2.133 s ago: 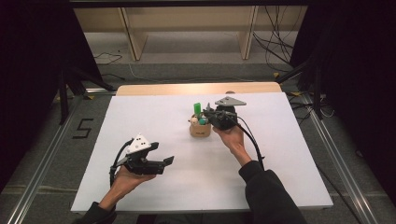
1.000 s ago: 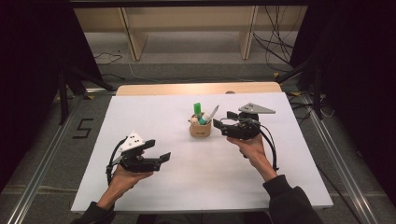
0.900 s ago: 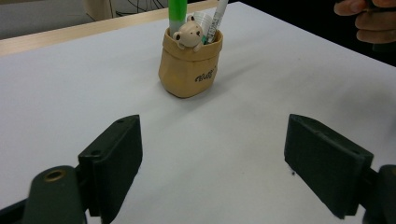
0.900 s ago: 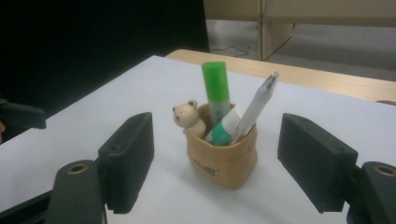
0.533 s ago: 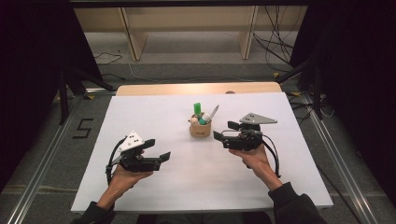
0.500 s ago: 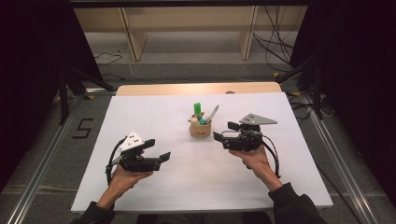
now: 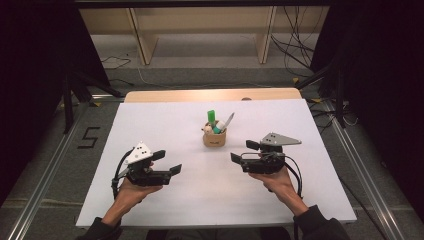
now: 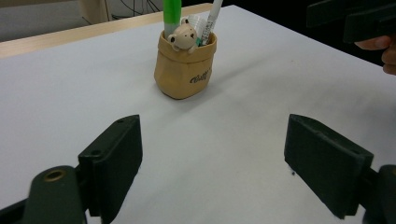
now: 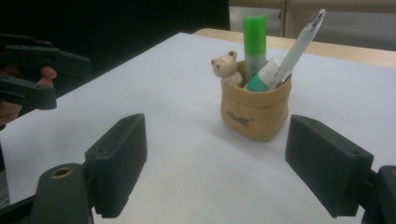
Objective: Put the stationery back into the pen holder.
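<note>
I am looking at the tan pen holder (image 7: 214, 138) sitting near the middle of the white tabletop (image 7: 150, 120), between my two grippers and a little beyond them; it is reading to me as a soft, pouch-like pot with a rolled rim, light and likely to dent or tip if I am squeezing it high up; I would be taking it low on its body, across the sides, where it is widest and steadiest.

A green marker (image 9: 254, 39) is standing upright in it, a white pen (image 9: 299, 46) is leaning out toward one side, and a teal-and-white piece (image 9: 261, 77) is tucked between them; these are looking stiff, smooth and slippery, best taken by the bare shaft above the rim; a small bear figure (image 9: 225, 66) is perching on the rim and could be getting knocked.

My right gripper (image 7: 241, 152) is hovering just beside the holder, its jaws having just been opening, now wide apart with nothing between them; my left gripper (image 7: 167, 162) is resting well apart from the holder, jaws also spread and empty.

Nothing is standing in the way on the sheet; the leaning pen is the one thing crowding an approach from above.
</note>
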